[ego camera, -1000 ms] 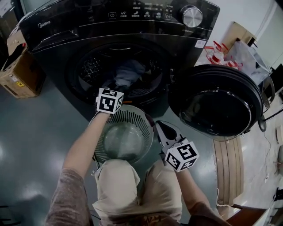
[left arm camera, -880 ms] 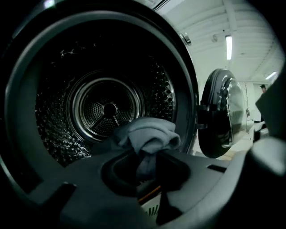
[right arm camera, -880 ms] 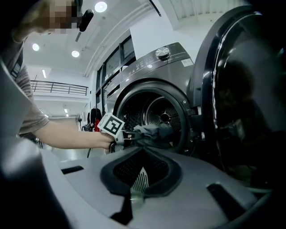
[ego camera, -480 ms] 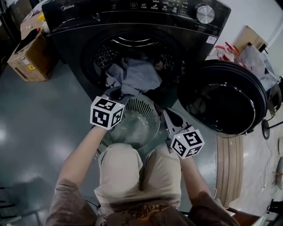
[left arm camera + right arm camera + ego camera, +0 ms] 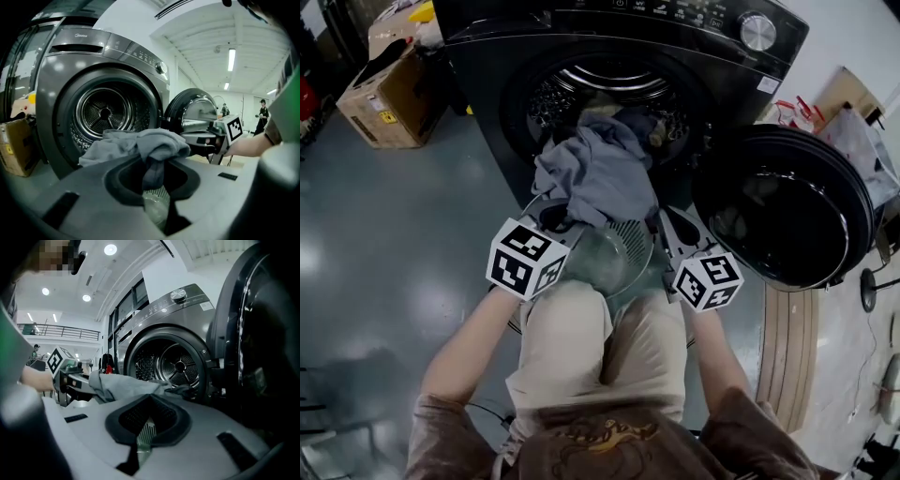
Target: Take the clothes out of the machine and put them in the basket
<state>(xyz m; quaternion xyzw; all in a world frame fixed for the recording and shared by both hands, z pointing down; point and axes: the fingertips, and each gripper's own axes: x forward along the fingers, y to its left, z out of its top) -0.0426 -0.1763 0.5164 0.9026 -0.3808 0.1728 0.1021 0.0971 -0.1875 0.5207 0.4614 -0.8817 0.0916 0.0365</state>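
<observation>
Glossy grey floor before washing machine; left gripper clamps grey garment, trailing from drum above basket; right gripper closed, empty; advisable: draw cloth fully clear before releasing.

The left gripper pulls back out of the drum toward 6 o'clock in the head view. Its jaws now sit over the rim of the basket at 10 o'clock. The grey cloth pinched in them comes out too. 1 second ago it lies deep in the drum. Now it spills over the drum's lip and covers the basket's rim at 12 o'clock.
</observation>
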